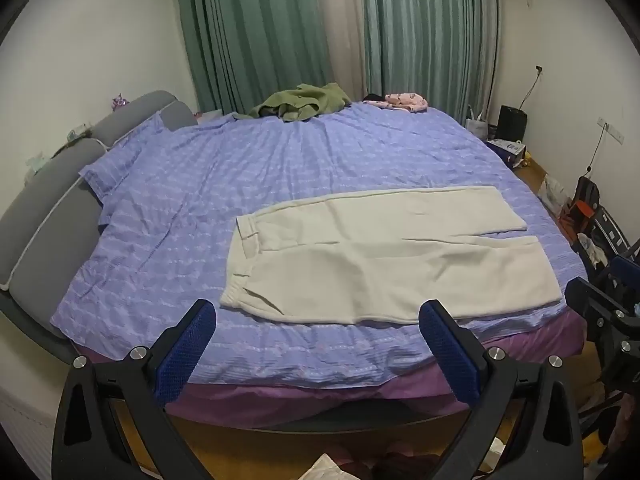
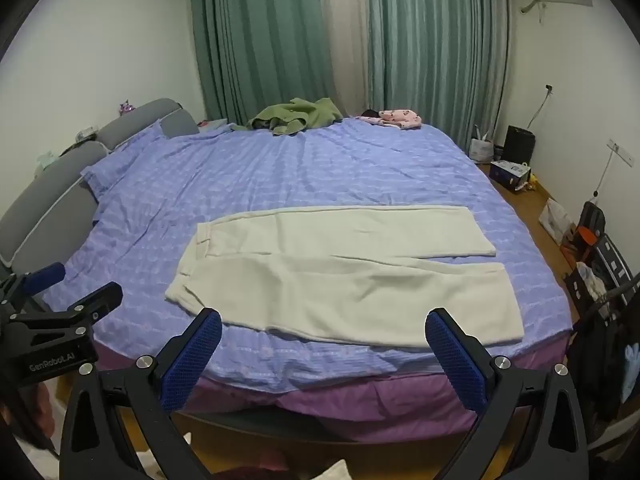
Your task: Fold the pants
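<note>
Your left gripper (image 1: 318,312) and right gripper (image 2: 324,320) hover at the bed's near edge, jaws spread wide and holding nothing. Just beyond them, cream pants (image 2: 340,272) lie flat on the purple-blue bedspread (image 2: 280,176), waistband left. Farther back, a green garment (image 2: 296,120) sits before green curtains (image 2: 260,40).

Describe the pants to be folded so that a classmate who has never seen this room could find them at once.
Start at the big bed with the lilac striped cover. On its near side lie the pants, spread flat. They alone are cream; the green garment and pink garment lie crumpled at the far edge.
</note>
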